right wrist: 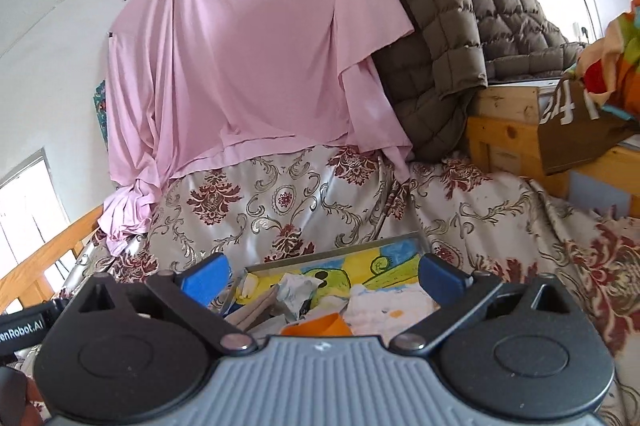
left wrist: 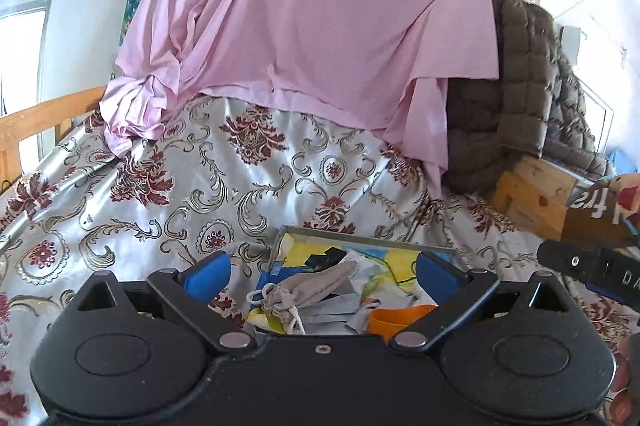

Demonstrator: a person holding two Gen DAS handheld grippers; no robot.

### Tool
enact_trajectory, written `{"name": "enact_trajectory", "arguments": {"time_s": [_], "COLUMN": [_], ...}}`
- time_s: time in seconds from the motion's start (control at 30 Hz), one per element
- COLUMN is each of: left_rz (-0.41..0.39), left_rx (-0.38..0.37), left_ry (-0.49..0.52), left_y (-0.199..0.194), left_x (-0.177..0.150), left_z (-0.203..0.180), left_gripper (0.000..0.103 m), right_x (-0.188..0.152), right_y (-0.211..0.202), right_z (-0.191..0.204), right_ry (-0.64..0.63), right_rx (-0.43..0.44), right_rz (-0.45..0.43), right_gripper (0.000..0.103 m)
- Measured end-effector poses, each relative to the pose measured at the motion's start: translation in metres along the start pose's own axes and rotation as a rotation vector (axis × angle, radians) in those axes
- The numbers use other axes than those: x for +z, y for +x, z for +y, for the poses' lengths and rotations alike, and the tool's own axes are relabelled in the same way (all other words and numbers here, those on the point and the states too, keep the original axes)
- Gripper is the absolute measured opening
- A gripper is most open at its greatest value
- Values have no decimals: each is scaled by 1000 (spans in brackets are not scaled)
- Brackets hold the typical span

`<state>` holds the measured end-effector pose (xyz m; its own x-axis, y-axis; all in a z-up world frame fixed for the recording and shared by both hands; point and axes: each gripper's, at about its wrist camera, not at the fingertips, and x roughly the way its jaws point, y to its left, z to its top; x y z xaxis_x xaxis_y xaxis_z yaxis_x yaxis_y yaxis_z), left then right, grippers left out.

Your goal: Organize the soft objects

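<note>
With my left claw [left wrist: 323,276] and right claw [right wrist: 323,276] both spread empty above the shallow metal tray [left wrist: 352,237] of small cloth items on the bed, I judge I'm between picks, next lowering onto the beige drawstring pouch [left wrist: 316,286].

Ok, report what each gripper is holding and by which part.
Nothing: left gripper and right gripper are both open and empty above the tray.

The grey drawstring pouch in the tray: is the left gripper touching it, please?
Apart. The left wrist view shows the left gripper open, its blue pads clear of the pouch.
</note>
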<state>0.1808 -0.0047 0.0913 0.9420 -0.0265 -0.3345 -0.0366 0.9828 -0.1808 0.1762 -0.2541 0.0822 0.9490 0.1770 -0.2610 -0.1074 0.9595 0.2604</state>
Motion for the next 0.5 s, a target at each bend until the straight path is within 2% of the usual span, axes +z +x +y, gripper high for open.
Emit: {"name": "enact_trajectory", "arguments": {"time_s": [0.5], "left_rz": [-71], "left_rx": [-15], "left_ry": [58], "left_y": [-83], "left_x": [-32], "left_z": [-11], "left_gripper": [102], "right_x": [-40], "right_y": [-87], "right_z": [6], "right_ry": [-61], "right_rx": [-42], "right_rz": [-25], "right_gripper": [103]}}
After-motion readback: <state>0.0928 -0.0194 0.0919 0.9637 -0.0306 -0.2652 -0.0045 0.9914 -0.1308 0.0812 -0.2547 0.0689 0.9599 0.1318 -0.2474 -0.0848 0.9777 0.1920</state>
